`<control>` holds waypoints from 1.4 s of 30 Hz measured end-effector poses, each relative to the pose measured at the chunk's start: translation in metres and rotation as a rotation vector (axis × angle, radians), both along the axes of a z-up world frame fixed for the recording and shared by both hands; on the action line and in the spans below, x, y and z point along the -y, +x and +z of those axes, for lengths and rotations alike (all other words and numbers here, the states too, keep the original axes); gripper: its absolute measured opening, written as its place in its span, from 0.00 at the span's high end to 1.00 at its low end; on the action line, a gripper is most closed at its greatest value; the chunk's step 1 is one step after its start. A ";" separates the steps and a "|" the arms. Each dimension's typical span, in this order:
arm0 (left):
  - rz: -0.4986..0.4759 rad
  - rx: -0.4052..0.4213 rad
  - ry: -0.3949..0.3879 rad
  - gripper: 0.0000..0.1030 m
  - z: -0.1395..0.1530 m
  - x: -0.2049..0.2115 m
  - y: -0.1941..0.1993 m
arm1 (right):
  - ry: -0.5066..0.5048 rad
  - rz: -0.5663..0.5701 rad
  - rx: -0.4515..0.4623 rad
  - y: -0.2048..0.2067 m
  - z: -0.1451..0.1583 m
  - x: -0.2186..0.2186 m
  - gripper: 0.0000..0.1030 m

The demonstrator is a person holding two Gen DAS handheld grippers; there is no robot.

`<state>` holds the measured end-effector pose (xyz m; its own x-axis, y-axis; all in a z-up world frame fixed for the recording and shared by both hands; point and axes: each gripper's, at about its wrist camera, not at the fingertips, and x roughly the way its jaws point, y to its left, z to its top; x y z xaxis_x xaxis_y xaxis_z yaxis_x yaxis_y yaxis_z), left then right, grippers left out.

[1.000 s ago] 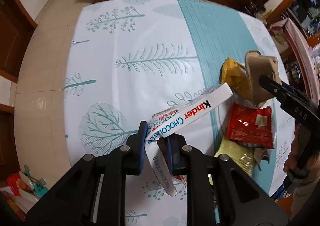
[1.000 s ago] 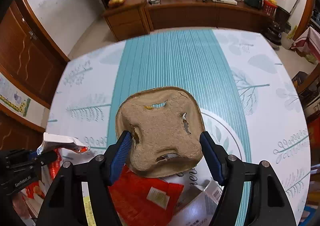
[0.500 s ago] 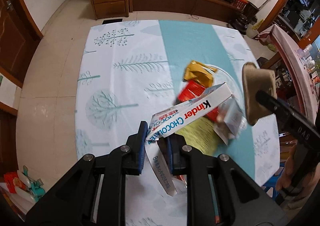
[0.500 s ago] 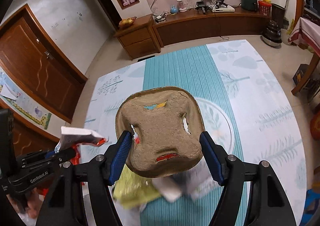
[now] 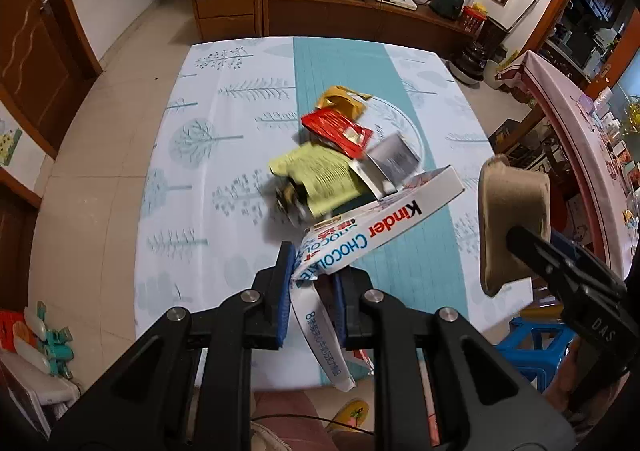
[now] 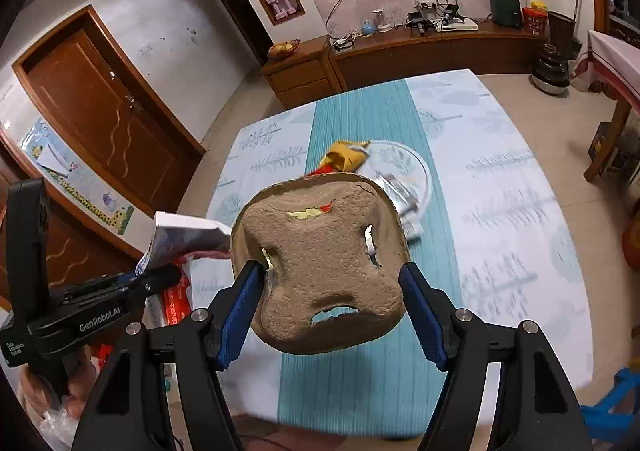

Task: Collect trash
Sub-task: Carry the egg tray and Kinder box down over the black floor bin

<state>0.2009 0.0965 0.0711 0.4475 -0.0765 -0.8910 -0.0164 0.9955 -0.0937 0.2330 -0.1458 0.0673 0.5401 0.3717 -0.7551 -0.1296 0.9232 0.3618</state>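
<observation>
My left gripper (image 5: 312,283) is shut on a white Kinder Chocolate box (image 5: 384,223) and holds it high above the table's near edge. My right gripper (image 6: 332,291) is shut on a brown pulp cup tray (image 6: 320,271), also lifted; the tray shows at the right of the left wrist view (image 5: 512,227). A heap of trash lies on the table: a yellow wrapper (image 5: 344,101), a red packet (image 5: 336,129), a green-yellow packet (image 5: 320,179) and a white carton (image 5: 392,163).
The table (image 5: 224,155) wears a white cloth with a teal stripe. A blue stool (image 5: 536,343) stands at the near right. A wooden sideboard (image 5: 340,15) runs along the far wall. A second table (image 5: 568,107) stands at the right.
Both grippers have risen and pulled back from the table with their loads. The trash heap now looks smaller and farther away.
</observation>
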 end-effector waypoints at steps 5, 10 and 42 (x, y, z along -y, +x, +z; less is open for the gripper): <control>0.014 0.022 0.001 0.85 0.010 0.024 -0.053 | 0.011 0.019 0.014 -0.071 0.009 0.028 0.32; 0.057 0.032 -0.013 0.85 0.015 0.051 -0.114 | 0.012 0.054 0.015 -0.134 0.014 0.058 0.32; -0.003 -0.241 0.063 0.85 -0.107 0.078 -0.253 | 0.062 -0.048 -0.359 -0.265 -0.151 0.088 0.32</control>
